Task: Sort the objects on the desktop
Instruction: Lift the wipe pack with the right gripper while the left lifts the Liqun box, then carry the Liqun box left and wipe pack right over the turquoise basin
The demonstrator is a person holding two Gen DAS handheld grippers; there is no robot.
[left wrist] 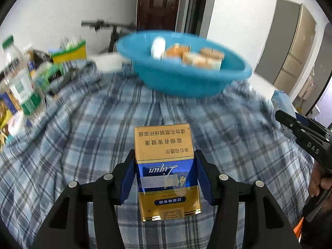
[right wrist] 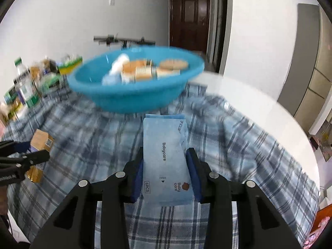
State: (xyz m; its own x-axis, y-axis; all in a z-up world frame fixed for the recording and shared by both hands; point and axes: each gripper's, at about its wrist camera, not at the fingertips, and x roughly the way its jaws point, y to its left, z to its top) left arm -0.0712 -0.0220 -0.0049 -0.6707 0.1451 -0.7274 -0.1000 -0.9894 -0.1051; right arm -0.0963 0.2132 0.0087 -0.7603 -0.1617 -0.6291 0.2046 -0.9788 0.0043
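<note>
My left gripper (left wrist: 164,155) is shut on a gold and blue cigarette pack (left wrist: 165,161) and holds it above the plaid cloth. My right gripper (right wrist: 165,153) is shut on a light blue Babycare wipes pack (right wrist: 165,155). A blue plastic basin (left wrist: 186,76) stands ahead on the cloth, also in the right wrist view (right wrist: 134,91); it holds several small boxes and a white bottle. The right gripper shows at the right edge of the left view (left wrist: 294,124). The left gripper with its pack shows at the left edge of the right view (right wrist: 31,155).
A blue plaid cloth (left wrist: 83,145) covers the table. Bottles and boxes (left wrist: 20,83) crowd the far left. A white table edge (right wrist: 259,108) lies to the right. A scooter handlebar (left wrist: 103,23), a dark door and grey cabinets stand behind.
</note>
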